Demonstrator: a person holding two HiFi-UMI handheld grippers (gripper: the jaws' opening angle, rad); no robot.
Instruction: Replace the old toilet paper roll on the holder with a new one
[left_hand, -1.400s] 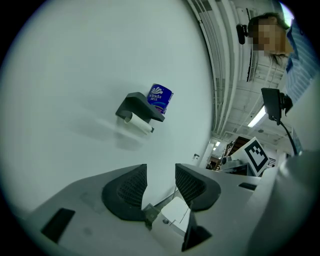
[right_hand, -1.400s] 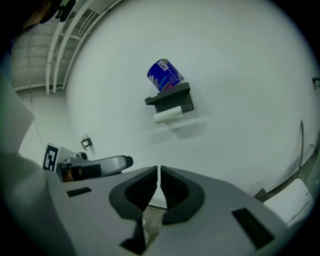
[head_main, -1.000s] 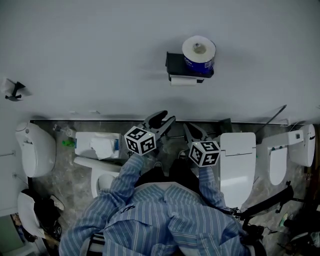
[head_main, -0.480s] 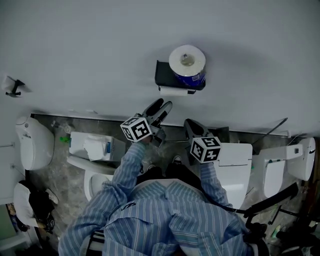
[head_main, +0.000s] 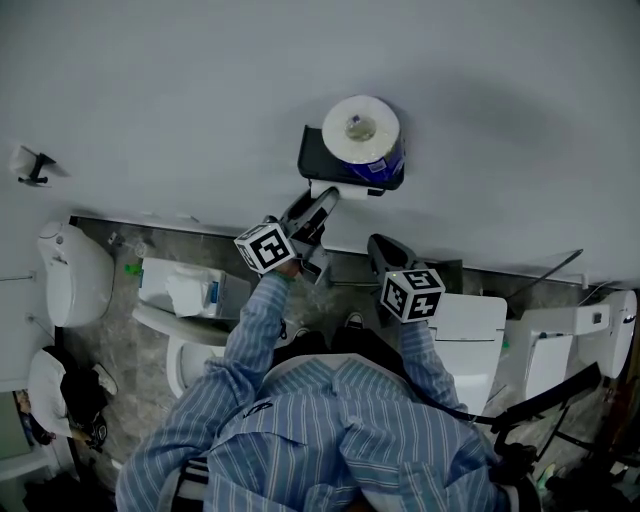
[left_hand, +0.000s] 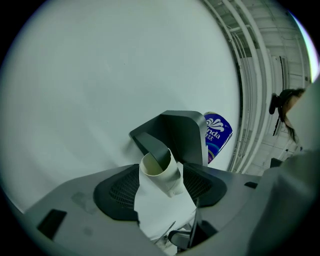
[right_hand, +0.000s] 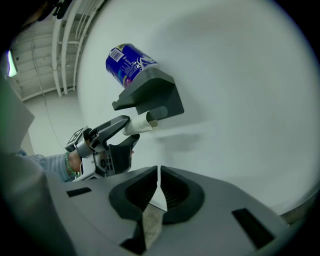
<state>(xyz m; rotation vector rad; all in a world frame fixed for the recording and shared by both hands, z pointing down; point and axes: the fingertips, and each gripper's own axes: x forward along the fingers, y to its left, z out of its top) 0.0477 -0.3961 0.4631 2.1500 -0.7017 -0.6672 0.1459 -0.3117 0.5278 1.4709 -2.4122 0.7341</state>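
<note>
Cream tube (left_hand: 161, 172), nearly bare, on dark holder (left_hand: 180, 131)

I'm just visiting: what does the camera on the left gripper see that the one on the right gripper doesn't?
Only the left gripper view looks into the hollow end of the old roll. The roll sits between the jaws of the left gripper, which have just been opening wide, and paper hangs below it. Only the right gripper view shows the left gripper from outside, the hand holding it, and the right gripper, shut on nothing. Both show the dark holder on the wall, the old roll under it and the blue-wrapped new roll on top.
</note>
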